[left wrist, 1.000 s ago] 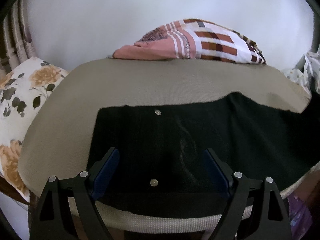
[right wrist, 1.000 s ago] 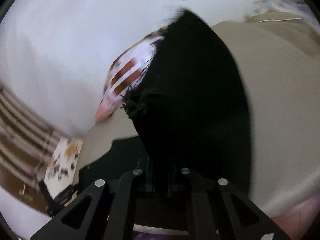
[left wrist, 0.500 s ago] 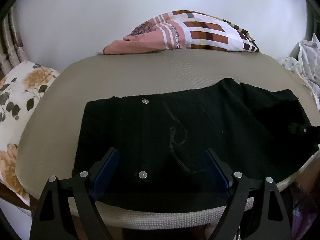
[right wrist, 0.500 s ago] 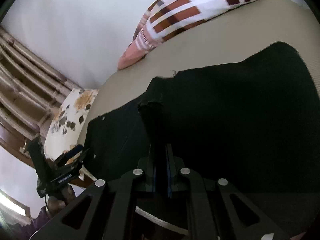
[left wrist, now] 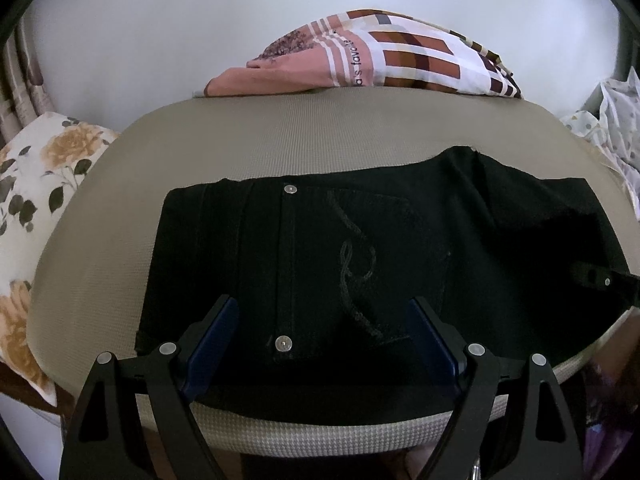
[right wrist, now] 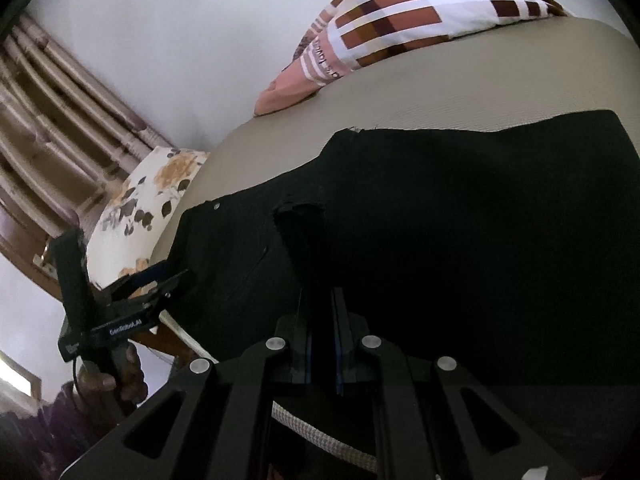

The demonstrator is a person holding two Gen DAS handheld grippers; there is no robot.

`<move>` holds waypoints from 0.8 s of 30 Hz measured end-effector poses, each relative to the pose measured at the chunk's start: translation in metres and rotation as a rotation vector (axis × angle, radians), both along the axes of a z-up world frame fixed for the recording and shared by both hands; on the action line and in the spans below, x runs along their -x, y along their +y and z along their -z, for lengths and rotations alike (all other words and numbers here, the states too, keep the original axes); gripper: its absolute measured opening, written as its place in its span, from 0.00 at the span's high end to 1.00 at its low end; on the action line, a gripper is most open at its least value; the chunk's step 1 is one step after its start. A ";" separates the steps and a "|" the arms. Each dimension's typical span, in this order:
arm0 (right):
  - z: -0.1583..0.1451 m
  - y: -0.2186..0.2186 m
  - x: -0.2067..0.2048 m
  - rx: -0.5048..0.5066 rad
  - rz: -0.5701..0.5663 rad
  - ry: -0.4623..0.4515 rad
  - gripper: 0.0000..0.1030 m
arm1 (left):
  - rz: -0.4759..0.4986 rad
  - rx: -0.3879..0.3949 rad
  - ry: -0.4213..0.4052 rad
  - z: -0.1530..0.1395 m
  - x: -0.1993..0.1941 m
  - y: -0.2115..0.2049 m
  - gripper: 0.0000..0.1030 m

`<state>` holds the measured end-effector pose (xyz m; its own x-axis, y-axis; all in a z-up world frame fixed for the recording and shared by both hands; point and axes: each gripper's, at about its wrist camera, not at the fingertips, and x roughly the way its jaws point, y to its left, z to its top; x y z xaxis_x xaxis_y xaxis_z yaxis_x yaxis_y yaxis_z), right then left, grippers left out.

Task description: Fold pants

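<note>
While the black pants (left wrist: 360, 256) lie flat on the beige bench (left wrist: 280, 136), the left gripper (left wrist: 320, 344) hovers at 6 o'clock with fingers spread wide, released. The right gripper (right wrist: 320, 320) has fingers clenched on a fold of the pants.

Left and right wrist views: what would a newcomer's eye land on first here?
The black pants dominate, spread across the beige padded surface, with metal rivets and a stitched swirl on the pocket. Next is the right gripper, shut on a fold of the pants, while the left gripper is open over the waist end. Behind, a pink and brown checked cloth lies at the far edge, and a floral pillow sits to the left.
</note>
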<state>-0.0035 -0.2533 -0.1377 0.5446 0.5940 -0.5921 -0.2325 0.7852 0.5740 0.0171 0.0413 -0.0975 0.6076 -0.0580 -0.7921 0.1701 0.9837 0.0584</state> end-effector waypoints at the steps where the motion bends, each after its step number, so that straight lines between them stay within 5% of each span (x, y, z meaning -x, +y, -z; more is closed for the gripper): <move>1: 0.000 0.003 0.000 0.003 -0.011 -0.002 0.90 | 0.000 -0.001 -0.001 0.000 0.000 0.000 0.17; 24: 0.009 0.020 0.005 0.073 -0.147 0.018 0.84 | 0.004 -0.014 0.033 0.010 -0.003 0.000 0.17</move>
<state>-0.0083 -0.2331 -0.1465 0.4440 0.6217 -0.6453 -0.3380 0.7832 0.5219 0.0197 0.0408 -0.1076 0.5813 -0.0490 -0.8122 0.1756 0.9822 0.0664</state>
